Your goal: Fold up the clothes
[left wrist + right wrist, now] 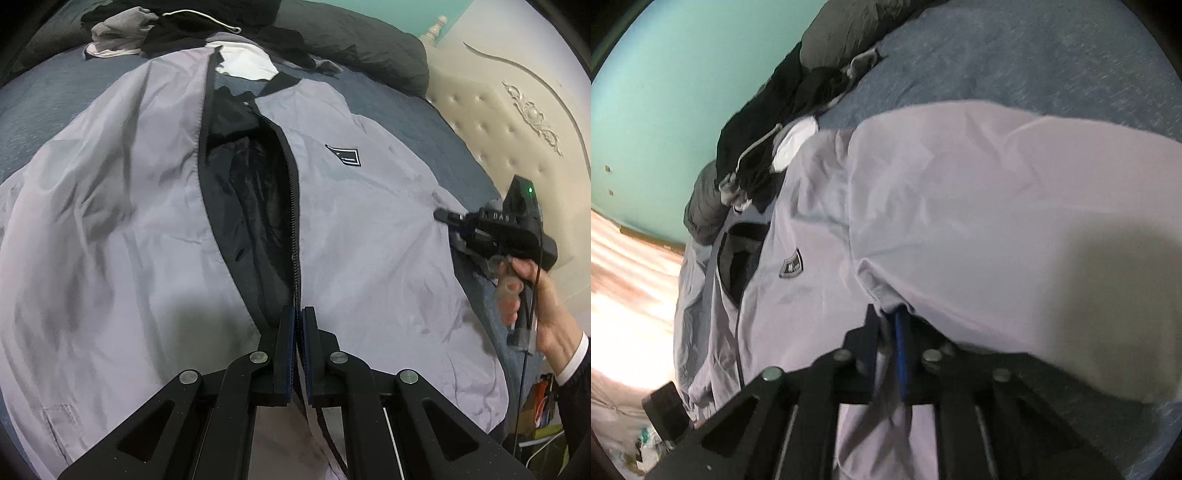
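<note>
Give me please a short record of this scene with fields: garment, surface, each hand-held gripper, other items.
garment: grey jacket, front up, zipper partly open
surface: blue bed cover
left hand-held gripper: shut on the jacket's front near the zipper
right hand-held gripper: shut on a fold of jacket fabric at its side
other items: pile of dark clothes beyond the collar, cream headboard

The left gripper (299,314) points forward with its two fingers pressed together, a thin piece of cloth between the blue pads (291,354); the right gripper (890,314) is closed on a fold of fabric, held by the person's hand (546,306) on its handle; a white cuff (574,354) shows at the wrist.
</note>
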The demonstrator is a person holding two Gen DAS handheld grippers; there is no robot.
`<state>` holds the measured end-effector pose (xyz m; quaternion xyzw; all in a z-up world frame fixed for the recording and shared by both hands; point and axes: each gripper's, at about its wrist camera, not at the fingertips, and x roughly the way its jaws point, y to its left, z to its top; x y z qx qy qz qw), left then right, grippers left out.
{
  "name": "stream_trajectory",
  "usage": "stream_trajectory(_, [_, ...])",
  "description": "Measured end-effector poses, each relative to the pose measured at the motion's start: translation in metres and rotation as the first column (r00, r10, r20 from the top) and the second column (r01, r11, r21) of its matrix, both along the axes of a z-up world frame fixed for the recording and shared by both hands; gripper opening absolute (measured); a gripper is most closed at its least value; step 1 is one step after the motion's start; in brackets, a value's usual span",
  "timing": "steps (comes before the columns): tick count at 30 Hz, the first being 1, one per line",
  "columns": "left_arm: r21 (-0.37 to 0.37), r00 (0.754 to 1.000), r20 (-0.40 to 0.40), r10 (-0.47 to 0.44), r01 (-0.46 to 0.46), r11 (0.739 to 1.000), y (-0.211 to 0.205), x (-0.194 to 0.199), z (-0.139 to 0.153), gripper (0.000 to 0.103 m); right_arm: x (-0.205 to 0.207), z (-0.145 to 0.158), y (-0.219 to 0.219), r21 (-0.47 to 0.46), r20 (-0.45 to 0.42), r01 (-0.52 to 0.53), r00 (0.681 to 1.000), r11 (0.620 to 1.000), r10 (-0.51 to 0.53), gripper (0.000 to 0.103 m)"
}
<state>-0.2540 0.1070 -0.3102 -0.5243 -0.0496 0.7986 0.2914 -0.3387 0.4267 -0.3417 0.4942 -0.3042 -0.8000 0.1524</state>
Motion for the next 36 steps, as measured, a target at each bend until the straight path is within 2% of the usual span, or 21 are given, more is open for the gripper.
stream_trajectory(9, [-0.012, 0.999, -0.014, -0.048, 0.048, 0.999, 0.016, 0.003, 0.002, 0.005, -0.021, 0.039, 0.009, 0.210, -0.086, -0.017, 0.996, 0.978, 0.036, 0.004])
stream_trajectory(17, [-0.029, 0.998, -0.028, -0.052, 0.051, 0.998, 0.010, 0.003, 0.014, 0.005, -0.033, 0.024, 0.011, 0.372, -0.024, -0.053, 0.997, 0.927, 0.067, 0.004])
stream_trajectory(20, [-0.037, 0.998, -0.039, -0.044, 0.042, 0.998, -0.003, 0.005, 0.025, 0.005, -0.025, 0.027, 0.014, 0.362, -0.043, -0.028, 0.998, 0.932, 0.047, 0.007])
stream_trajectory(21, [-0.041, 0.998, -0.043, -0.042, 0.040, 0.998, -0.009, 0.006, 0.029, 0.005, -0.022, 0.030, 0.015, 0.363, -0.046, -0.018, 0.998, 0.932, 0.037, 0.011])
stream_trajectory(24, [-0.059, 0.999, -0.046, -0.026, 0.023, 0.998, -0.031, 0.009, 0.040, 0.005, -0.008, 0.046, 0.024, 0.373, -0.043, 0.017, 0.999, 0.928, -0.001, 0.033])
stream_trajectory(29, [-0.067, 0.999, -0.020, 0.027, -0.028, 0.997, -0.075, 0.015, 0.053, 0.005, 0.029, 0.075, 0.028, 0.359, -0.068, 0.009, 0.998, 0.933, 0.017, 0.034])
stream_trajectory(31, [-0.074, 0.999, -0.001, 0.054, -0.053, 0.996, -0.092, 0.018, 0.055, 0.005, 0.051, 0.085, 0.019, 0.342, -0.075, -0.031, 0.995, 0.939, 0.060, 0.034])
stream_trajectory(36, [-0.102, 0.993, 0.047, 0.108, -0.102, 0.989, -0.134, 0.036, 0.057, 0.009, 0.089, 0.087, -0.018, 0.305, -0.031, -0.152, 0.985, 0.940, 0.169, 0.034])
